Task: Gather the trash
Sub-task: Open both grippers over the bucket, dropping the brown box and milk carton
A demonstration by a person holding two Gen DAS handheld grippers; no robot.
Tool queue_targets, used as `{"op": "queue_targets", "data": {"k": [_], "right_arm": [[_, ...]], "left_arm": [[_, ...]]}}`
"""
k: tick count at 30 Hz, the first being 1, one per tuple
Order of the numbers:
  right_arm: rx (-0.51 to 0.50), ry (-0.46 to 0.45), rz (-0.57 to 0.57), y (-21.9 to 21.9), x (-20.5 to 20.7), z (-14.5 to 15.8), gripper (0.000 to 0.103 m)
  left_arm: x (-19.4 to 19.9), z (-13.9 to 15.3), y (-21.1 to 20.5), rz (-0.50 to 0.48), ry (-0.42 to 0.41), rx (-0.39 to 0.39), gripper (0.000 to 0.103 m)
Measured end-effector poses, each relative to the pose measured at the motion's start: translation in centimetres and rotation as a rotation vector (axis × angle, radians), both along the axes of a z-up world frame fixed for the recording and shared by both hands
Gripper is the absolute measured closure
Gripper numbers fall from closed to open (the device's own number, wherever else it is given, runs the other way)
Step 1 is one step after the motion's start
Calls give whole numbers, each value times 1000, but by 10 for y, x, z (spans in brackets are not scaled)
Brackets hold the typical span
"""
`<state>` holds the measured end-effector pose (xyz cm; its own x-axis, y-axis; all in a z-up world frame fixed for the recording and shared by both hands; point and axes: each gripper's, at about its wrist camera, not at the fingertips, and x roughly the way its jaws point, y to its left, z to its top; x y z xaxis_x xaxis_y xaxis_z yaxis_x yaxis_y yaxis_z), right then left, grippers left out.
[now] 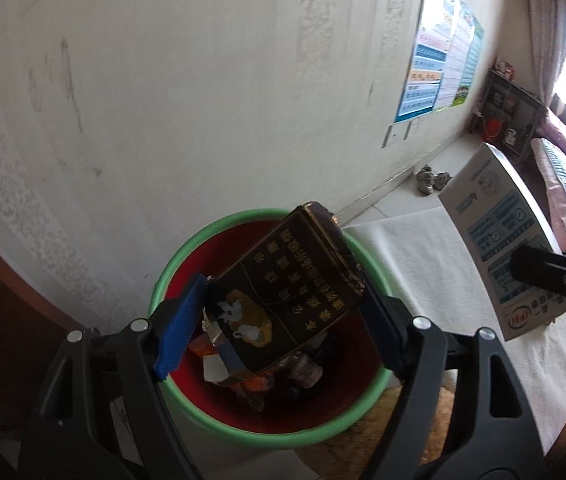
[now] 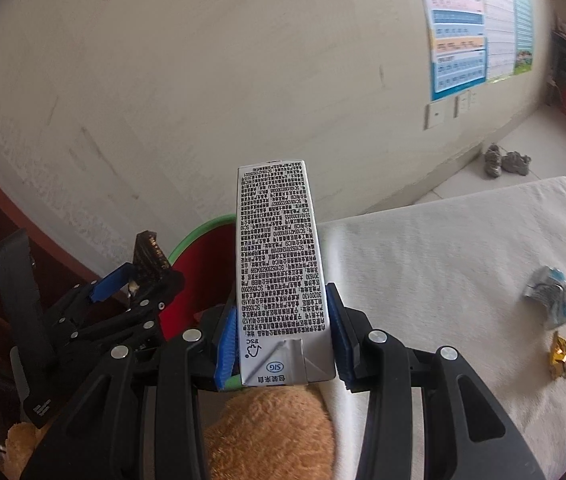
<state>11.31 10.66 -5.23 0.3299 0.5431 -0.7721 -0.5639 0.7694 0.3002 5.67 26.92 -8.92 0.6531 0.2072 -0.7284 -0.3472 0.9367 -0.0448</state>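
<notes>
Your left tongs (image 1: 283, 312) grip a dark box (image 1: 287, 292) over the green-rimmed bin (image 1: 171, 264), while your right tongs (image 2: 281, 344) clamp a white carton (image 2: 279, 264).

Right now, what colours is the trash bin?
The bin has a green rim and a red inside; the left wrist view shows it best.
</notes>
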Motion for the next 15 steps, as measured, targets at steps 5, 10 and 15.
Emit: {"op": "queue_targets", "data": {"k": [5, 10, 15], "right_arm": [[-19, 17, 53, 24, -2, -11, 64], [-34, 25, 91, 42, -6, -18, 64], [-36, 38, 106, 51, -3, -25, 64]], "left_arm": [[-2, -13, 14, 33, 23, -25, 29], [-2, -25, 22, 55, 51, -44, 29], [-1, -31, 29, 66, 64, -45, 29]]}}
